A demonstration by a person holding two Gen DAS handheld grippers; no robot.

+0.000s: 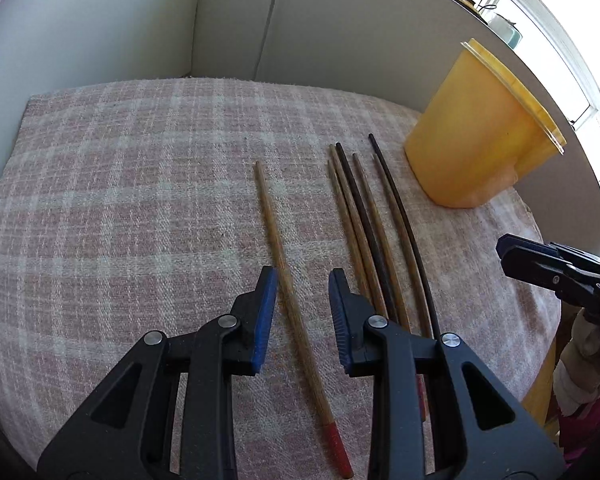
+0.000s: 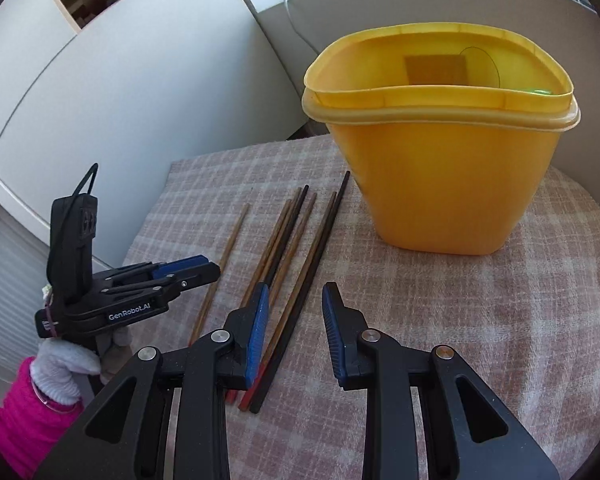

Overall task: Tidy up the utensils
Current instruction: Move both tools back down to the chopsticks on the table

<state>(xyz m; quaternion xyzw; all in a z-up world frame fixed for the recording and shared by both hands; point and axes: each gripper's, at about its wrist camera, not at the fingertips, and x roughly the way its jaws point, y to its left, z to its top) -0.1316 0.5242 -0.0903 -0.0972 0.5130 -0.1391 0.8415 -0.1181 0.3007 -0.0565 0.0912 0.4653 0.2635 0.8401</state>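
Yellow bin (image 2: 440, 184) upright, chopsticks (image 2: 296, 248) lying beside it

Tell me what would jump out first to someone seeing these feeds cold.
The big yellow container dominates, standing open-topped at the far right of the plaid cloth. Next come the chopsticks: a tight bundle beside it and a single chopstick lying apart to the left. The left claw hangs open over that single one; the right claw is open too, holding nothing.

Chopsticks (image 2: 288, 264) on cloth (image 2: 440, 340), left of container (image 2: 440, 184)
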